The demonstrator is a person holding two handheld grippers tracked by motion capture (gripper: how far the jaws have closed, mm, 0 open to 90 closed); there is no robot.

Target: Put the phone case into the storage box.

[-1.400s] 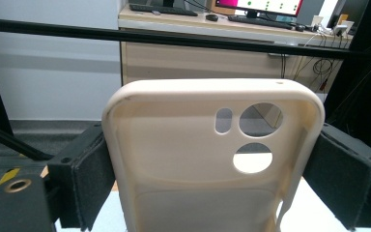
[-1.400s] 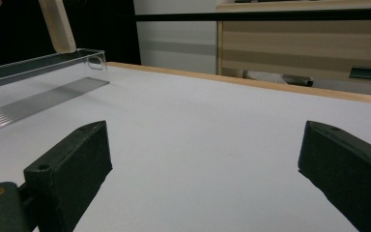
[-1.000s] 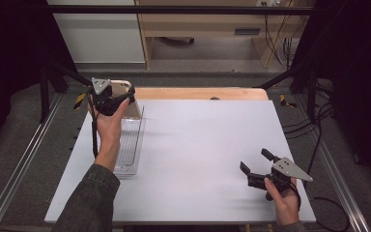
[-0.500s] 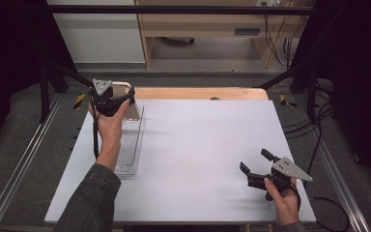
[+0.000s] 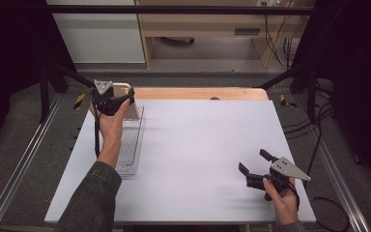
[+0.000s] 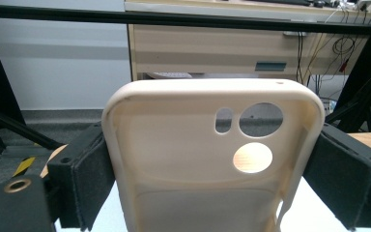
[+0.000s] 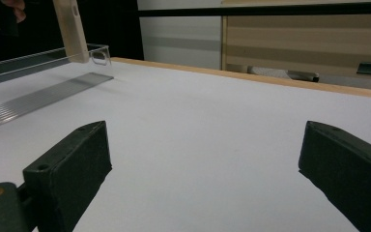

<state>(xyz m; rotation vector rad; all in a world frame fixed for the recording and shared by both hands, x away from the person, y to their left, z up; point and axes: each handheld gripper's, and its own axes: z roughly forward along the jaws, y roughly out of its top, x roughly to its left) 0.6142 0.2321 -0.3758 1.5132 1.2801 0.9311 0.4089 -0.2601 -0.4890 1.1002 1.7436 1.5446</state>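
— Cream silicone, that is what I am holding: a soft cream-coloured phone case with three camera cut-outs (image 6: 212, 159), and my left gripper (image 6: 212, 188) is clamping it by its two long edges, jaws drawn in tight against its sides.

— Where is it sitting in the frame?

— In the high view it is up at the upper left, above the far end of the clear plastic tray with the ribbed floor (image 5: 134, 145). My right gripper (image 5: 254, 168) is resting at the lower right on the white table top (image 5: 198, 145), jaws spread wide, gripping nothing.

— What might go wrong?

— I am judging that the soft walls could buckle under the squeeze and the case could spring out, or catch the tray's rim.

— Anything the views are telling differently?

— The left gripper view is giving the cut-outs; the right gripper view is giving the case side-on, hanging over the tray's corner.
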